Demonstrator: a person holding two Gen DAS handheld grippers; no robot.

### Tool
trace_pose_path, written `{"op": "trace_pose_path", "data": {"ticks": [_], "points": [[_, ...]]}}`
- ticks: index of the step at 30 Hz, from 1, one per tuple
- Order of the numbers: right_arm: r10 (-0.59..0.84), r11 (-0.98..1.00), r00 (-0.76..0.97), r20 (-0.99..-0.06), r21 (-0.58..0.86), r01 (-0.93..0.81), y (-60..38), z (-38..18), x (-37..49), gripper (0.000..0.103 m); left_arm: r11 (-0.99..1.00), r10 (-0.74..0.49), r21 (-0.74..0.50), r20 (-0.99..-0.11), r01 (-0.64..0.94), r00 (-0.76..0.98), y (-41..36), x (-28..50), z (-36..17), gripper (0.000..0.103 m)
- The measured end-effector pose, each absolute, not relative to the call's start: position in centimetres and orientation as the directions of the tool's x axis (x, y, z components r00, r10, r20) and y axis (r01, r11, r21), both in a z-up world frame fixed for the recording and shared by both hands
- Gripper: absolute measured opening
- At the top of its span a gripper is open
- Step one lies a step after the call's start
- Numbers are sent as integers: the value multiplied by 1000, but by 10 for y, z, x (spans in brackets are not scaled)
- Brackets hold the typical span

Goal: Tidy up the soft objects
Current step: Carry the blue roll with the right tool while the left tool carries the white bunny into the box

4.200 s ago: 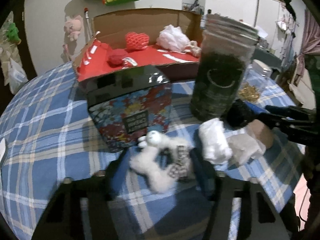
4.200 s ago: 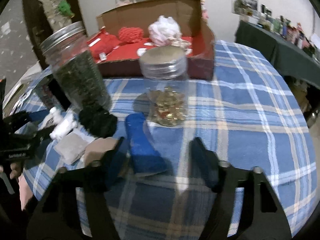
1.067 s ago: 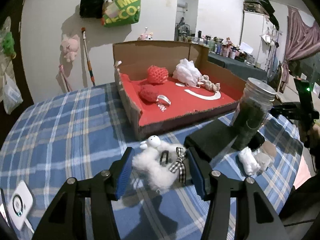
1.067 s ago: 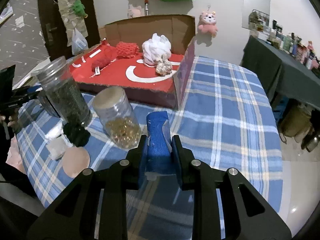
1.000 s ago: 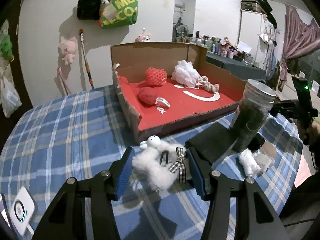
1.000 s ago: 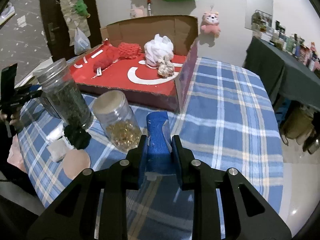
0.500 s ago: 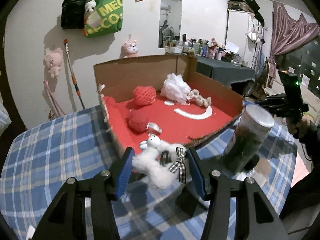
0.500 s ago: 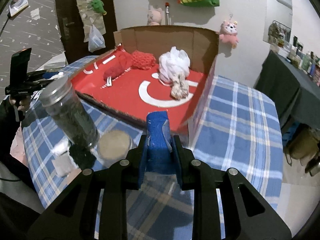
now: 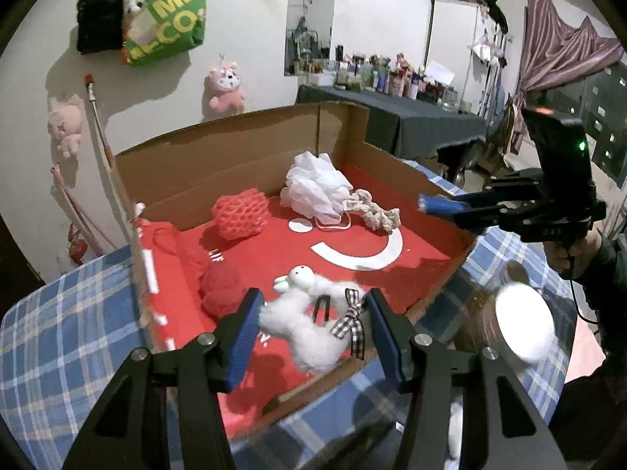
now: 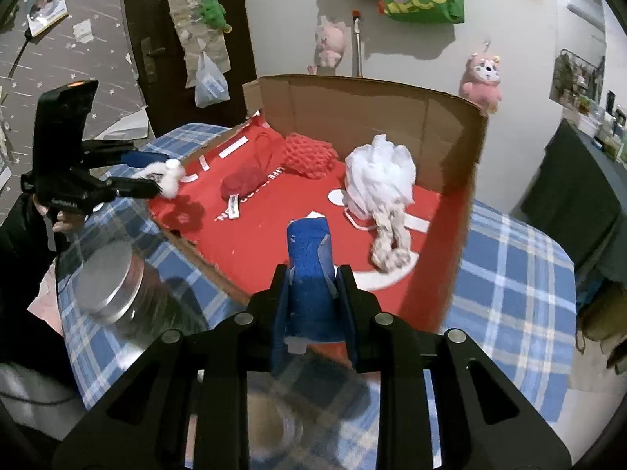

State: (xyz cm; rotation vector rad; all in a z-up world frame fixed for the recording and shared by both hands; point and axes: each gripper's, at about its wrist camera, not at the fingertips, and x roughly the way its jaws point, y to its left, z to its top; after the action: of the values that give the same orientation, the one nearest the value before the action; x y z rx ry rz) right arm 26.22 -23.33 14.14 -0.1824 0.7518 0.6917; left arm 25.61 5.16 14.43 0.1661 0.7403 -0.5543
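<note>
My left gripper [image 9: 313, 323] is shut on a white fluffy plush toy [image 9: 309, 323] with a checked bow, held in the air over the front edge of the cardboard box [image 9: 250, 156] with a red floor. My right gripper [image 10: 311, 280] is shut on a blue soft roll [image 10: 309, 250], held above the box's near edge [image 10: 219, 274]. In the box lie a white mesh pouf [image 9: 315, 186], a knotted rope toy [image 9: 376, 211], a red net ball [image 9: 241, 215] and a red soft lump [image 9: 219, 288]. The other gripper shows in each view: the right one [image 9: 443, 207], the left one [image 10: 156, 176].
The box sits on a blue plaid tablecloth [image 9: 58, 337]. Jars with metal lids stand beside the box [image 9: 517, 337] [image 10: 106, 278]. Plush toys and a green bag [image 9: 168, 15] hang on the wall behind. A dark table with bottles [image 9: 392, 117] stands at the back right.
Both grippers have risen and moved forward over the box, each carrying its object. The jars now lie below and beside the grippers.
</note>
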Motion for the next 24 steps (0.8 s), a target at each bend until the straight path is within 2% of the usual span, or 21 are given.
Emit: {"op": "trace_pose_path", "data": {"ticks": [8, 14, 24], "points": [[469, 769, 457, -756, 95, -632, -193, 138, 313, 23, 828, -393, -44, -757, 559, 522, 15, 304, 138, 56], [407, 789, 402, -821, 93, -608, -169, 120, 352, 23, 841, -328, -22, -816, 541, 476, 0, 344, 122, 56], [317, 801, 336, -887, 61, -595, -145, 89, 389, 23, 863, -260, -7, -864, 505, 432, -10, 378, 97, 57]]}}
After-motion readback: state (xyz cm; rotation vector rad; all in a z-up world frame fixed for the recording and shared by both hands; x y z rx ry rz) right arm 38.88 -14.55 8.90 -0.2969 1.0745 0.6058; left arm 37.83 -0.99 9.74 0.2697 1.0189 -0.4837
